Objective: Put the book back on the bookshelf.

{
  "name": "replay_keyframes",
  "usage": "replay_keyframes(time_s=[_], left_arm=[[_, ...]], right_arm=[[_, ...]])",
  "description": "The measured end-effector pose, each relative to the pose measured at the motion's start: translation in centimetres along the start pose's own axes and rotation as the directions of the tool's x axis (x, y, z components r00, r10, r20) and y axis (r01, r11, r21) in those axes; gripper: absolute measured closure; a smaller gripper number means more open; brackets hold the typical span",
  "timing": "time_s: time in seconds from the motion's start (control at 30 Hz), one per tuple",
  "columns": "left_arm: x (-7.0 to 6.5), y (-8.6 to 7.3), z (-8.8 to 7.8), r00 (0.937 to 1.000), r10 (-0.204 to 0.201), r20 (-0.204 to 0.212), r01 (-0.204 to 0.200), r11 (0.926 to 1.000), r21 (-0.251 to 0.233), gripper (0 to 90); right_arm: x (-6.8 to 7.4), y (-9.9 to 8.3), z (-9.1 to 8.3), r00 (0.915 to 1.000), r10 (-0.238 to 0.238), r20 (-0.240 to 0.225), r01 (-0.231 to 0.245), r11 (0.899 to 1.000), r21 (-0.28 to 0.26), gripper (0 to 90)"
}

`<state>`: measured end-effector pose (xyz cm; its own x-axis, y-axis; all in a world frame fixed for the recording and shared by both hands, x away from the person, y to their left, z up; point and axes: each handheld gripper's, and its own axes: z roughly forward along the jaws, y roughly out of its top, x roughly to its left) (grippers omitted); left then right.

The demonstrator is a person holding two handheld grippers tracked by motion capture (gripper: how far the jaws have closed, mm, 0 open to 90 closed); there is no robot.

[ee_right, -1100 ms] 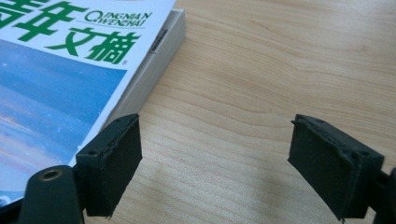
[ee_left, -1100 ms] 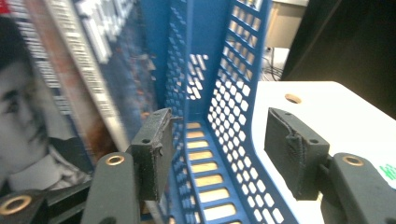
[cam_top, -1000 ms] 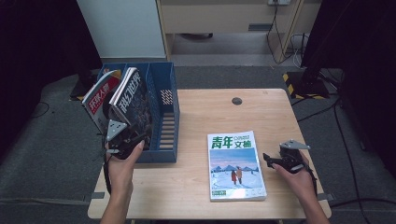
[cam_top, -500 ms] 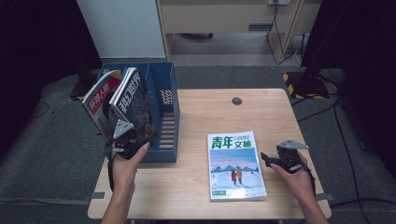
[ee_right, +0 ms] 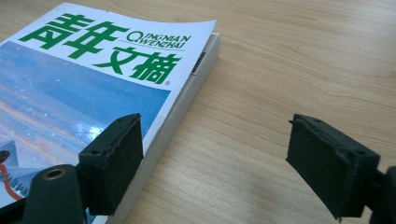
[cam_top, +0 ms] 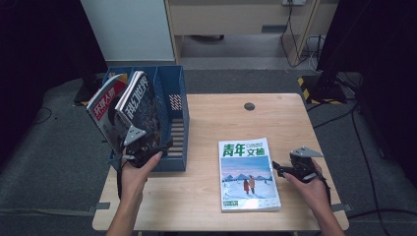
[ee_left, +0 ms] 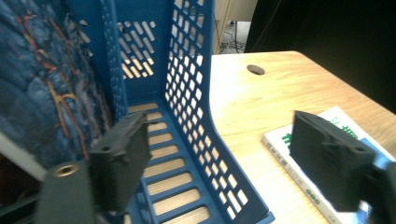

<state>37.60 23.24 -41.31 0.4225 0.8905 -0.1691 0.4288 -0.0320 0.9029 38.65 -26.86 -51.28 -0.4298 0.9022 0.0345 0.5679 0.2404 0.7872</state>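
The left tool (cam_top: 142, 150) sits at the near end of a blue file rack (cam_top: 179, 123), held in the person's left hand (cam_top: 134, 172). Its two black jaws stand apart and have just been opening, with nothing pressed between them. In the left gripper view one jaw is just beside the cover of a dark blue magazine (ee_left: 42, 88), and the other hangs over the wooden tabletop (ee_left: 280, 88) on the far side of the rack's slotted wall. The dark blue magazine (cam_top: 142, 110) stands tilted in the rack, leaning to the left against a red and white magazine (cam_top: 103, 105), which is in the rack too.

The right tool (cam_top: 285, 169) lies low over the tabletop in the person's right hand (cam_top: 310, 189), just beside the right edge of a green-titled magazine (cam_top: 248, 174). Its jaws are also apart and have just been opening. In the right gripper view one jaw is at the edge of that magazine (ee_right: 93, 84) and the other is over bare wood; whether the first jaw touches the pages I cannot tell. The magazine lies flat, cover up, on the near right part of the tabletop (cam_top: 216, 118), well apart from the rack.
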Motion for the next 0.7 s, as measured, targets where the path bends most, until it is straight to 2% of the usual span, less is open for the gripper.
replay_keyframes(time_s=[0.17,0.43,0.7], left_arm=[[-0.6,0.0,0.2,0.9998,0.013,0.013,-0.013,0.9999,0.0,11.2],[-2.0,0.1,0.8,0.9978,0.045,0.05,-0.046,0.9988,0.019,11.1],[-4.2,-0.3,1.9,0.9906,0.097,0.096,-0.103,0.993,0.058,10.1]], right_arm=[[0.2,0.1,0.0,0.9999,0.008,-0.014,-0.008,1.0,0.003,13.7],[0.6,0.3,0.2,0.9989,0.011,-0.045,-0.011,1.0,-0.012,9.5],[1.5,0.4,0.5,0.997,-0.01,-0.077,0.01,1.0,0.001,7.4]])
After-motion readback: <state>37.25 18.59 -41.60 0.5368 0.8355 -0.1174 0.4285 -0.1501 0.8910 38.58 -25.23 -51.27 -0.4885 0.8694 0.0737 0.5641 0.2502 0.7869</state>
